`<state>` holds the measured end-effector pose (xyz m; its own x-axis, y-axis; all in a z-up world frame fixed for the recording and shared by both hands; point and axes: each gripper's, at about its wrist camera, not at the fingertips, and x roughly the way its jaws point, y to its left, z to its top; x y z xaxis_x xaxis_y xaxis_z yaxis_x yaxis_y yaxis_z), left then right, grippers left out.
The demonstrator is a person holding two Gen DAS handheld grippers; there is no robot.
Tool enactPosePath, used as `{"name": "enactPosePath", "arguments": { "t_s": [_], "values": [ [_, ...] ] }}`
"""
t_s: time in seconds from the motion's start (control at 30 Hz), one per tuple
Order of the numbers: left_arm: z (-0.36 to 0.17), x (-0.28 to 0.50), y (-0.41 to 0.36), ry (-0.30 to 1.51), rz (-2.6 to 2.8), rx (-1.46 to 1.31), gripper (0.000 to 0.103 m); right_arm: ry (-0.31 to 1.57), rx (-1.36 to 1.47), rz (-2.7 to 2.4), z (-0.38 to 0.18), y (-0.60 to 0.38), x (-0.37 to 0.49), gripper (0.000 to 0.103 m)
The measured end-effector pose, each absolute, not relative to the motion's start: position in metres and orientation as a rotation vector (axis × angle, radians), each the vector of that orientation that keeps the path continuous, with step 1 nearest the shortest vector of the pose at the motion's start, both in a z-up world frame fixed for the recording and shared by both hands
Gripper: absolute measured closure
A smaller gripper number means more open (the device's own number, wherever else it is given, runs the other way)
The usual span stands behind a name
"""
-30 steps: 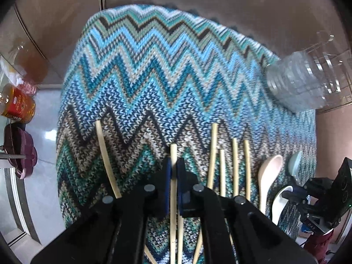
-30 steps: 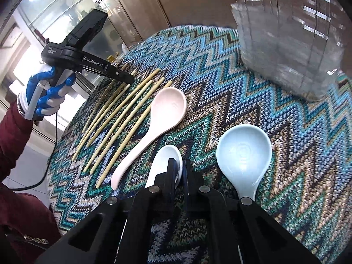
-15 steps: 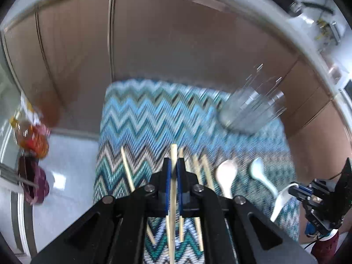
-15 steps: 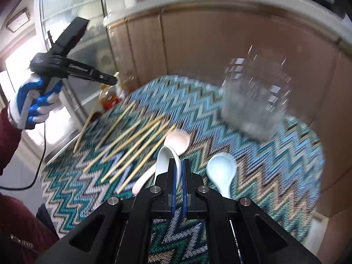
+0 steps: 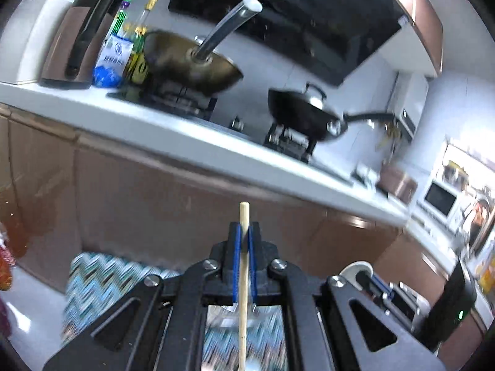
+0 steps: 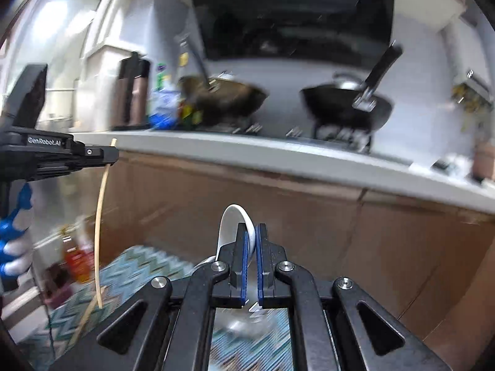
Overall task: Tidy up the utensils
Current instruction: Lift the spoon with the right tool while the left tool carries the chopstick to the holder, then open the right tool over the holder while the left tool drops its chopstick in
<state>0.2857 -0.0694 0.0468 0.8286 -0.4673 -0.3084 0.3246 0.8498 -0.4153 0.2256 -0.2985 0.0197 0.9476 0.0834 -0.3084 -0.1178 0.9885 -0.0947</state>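
Two grippers are showing: the left gripper [image 5: 243,235] is pinching one chopstick [image 5: 243,293], and the right gripper [image 6: 251,238] is clamping one white spoon [image 6: 230,222]. One zigzag cloth [image 5: 92,278] is lying at seven o'clock in the left wrist view. Two pans are sitting on the stove: one brown wok [image 5: 191,61] at eleven o'clock and one black pan [image 5: 303,114] at one o'clock. One brown kettle [image 5: 79,34] is standing at ten o'clock, beside a blurred cluster of bottles [image 5: 123,46] whose number is unclear.
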Motion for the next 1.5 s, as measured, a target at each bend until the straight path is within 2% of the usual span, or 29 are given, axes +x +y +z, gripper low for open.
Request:
{"name": "enactPosePath", "arguments": {
  "t_s": [0.2, 0.5, 0.6, 0.67, 0.73, 0.8, 0.97, 1.2, 1.5],
  "values": [
    [0.032, 0.339, -0.114, 0.293, -0.324, -0.358, 0.098, 0.292, -0.118, 0.002, -0.002, -0.309, 0.279, 0.099],
    [-0.037, 0.367, -0.163, 0.21, -0.219, -0.258, 0.098, 0.333, -0.1, -0.041, -0.076, -0.312, 0.312, 0.098],
    [-0.055, 0.369, -0.169, 0.233, -0.224, -0.217, 0.096, 0.37, -0.071, -0.015, -0.097, -0.312, 0.315, 0.092],
    [-0.06, 0.363, -0.168, 0.241, -0.222, -0.205, 0.095, 0.377, -0.044, 0.008, -0.102, -0.313, 0.315, 0.082],
    [-0.056, 0.356, -0.163, 0.241, -0.227, -0.206, 0.083, 0.37, -0.024, 0.016, -0.1, -0.316, 0.311, 0.072],
    [-0.045, 0.341, -0.155, 0.222, -0.22, -0.195, 0.068, 0.353, -0.014, 0.02, -0.092, -0.317, 0.302, 0.071],
    [-0.015, 0.301, -0.134, 0.176, -0.194, -0.152, 0.054, 0.324, 0.01, 0.019, -0.064, -0.323, 0.275, 0.071],
    [0.019, 0.243, -0.093, 0.244, -0.136, -0.068, 0.052, 0.3, 0.02, 0.047, -0.023, -0.321, 0.21, 0.071],
    [0.037, 0.169, -0.038, 0.365, -0.119, 0.008, 0.052, 0.274, 0.02, 0.12, 0.019, -0.312, 0.117, 0.071]
  ]
}}
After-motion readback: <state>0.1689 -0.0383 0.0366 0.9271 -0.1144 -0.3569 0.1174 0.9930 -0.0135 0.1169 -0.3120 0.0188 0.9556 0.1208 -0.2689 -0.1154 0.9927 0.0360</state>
